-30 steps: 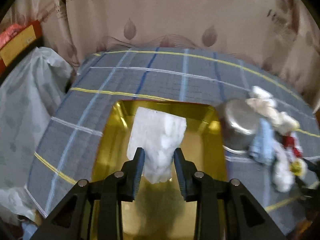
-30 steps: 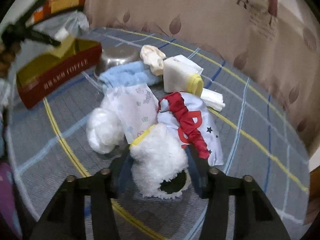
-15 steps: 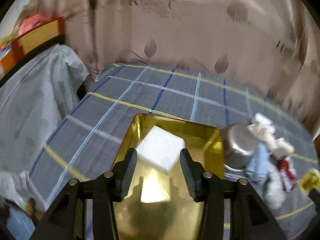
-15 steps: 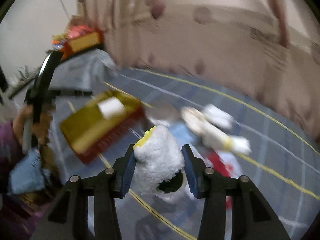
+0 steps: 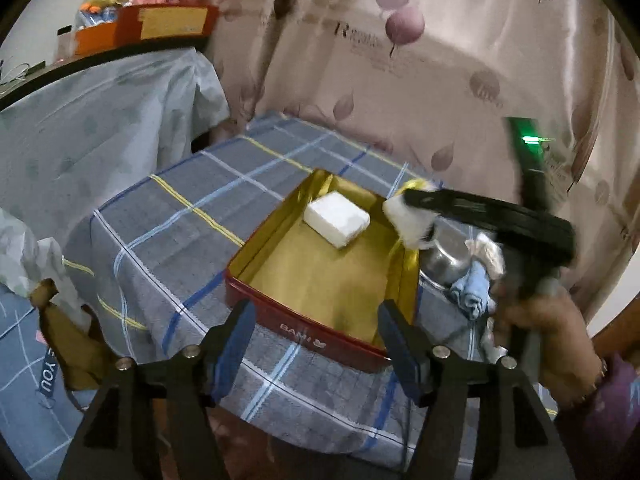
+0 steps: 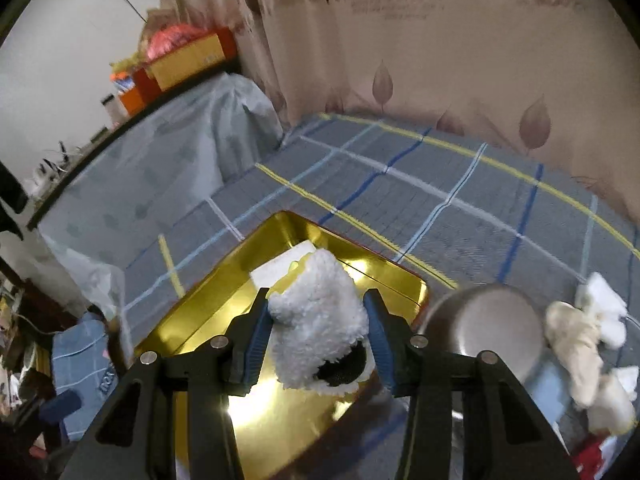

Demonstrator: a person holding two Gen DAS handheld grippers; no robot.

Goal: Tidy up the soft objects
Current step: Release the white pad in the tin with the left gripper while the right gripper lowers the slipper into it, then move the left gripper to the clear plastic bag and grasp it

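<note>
Fluffy white sock (image 6: 318, 320) being gripped by right tongs (image 6: 316, 334) over gold tin (image 6: 240, 264); left tongs (image 5: 316, 340) opening, empty; next, release inside.

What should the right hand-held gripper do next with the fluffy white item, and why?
Probably lower it and release: the right hand-held gripper grips the fluffy white item above the gold tin, where the white block leaves bare floor beside it.

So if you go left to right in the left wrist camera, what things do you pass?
Brown bag → gold tin with the white block → fluffy white toy in the right gripper → metal bowl → blue cloth
</note>
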